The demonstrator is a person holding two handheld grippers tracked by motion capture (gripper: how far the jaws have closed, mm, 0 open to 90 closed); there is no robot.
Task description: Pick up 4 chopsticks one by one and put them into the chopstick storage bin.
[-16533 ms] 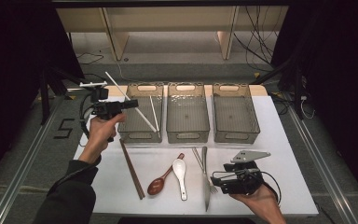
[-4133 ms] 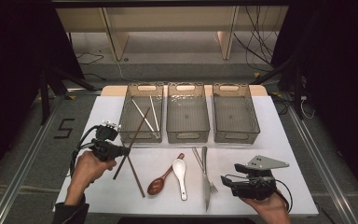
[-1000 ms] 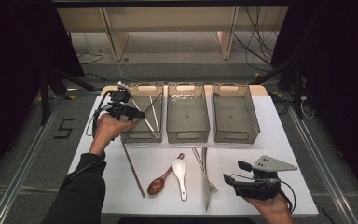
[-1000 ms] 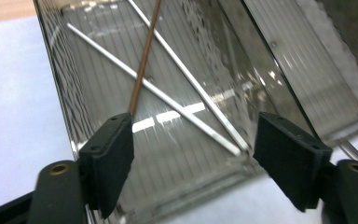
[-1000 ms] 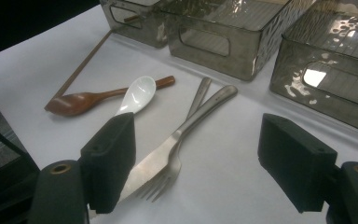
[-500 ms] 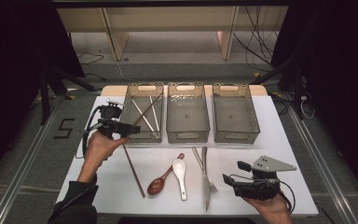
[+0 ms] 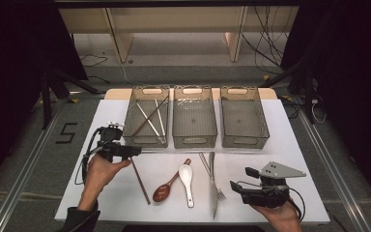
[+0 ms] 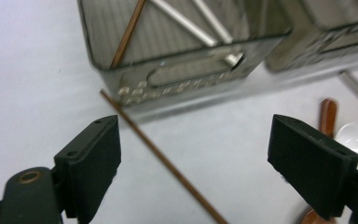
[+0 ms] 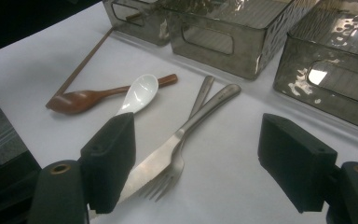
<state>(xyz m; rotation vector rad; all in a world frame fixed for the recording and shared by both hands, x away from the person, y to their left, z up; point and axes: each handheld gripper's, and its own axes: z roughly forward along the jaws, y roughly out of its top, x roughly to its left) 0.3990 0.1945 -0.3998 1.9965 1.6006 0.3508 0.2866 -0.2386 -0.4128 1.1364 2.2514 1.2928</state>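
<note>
White table under a dark room, wooden shelving and loose cables behind it. Three smoky see-through bins stand in a row at the far edge. Left bin holds one brown chopstick and two metal ones, lying at angles; the other two bins look bare.

Left gripper sits just in front of the left bin's near wall. Its jaws have just been opening and now stand wide apart, nothing between the pads. One brown chopstick lies flat on the table below them, one end close to the bin's near wall, running back toward the person.

Near the middle of the table: wooden spoon, white ceramic spoon, then a knife and a fork crossing each other.

Right gripper rests low at the near right edge, pointing left toward the fork, jaws spread, empty.
</note>
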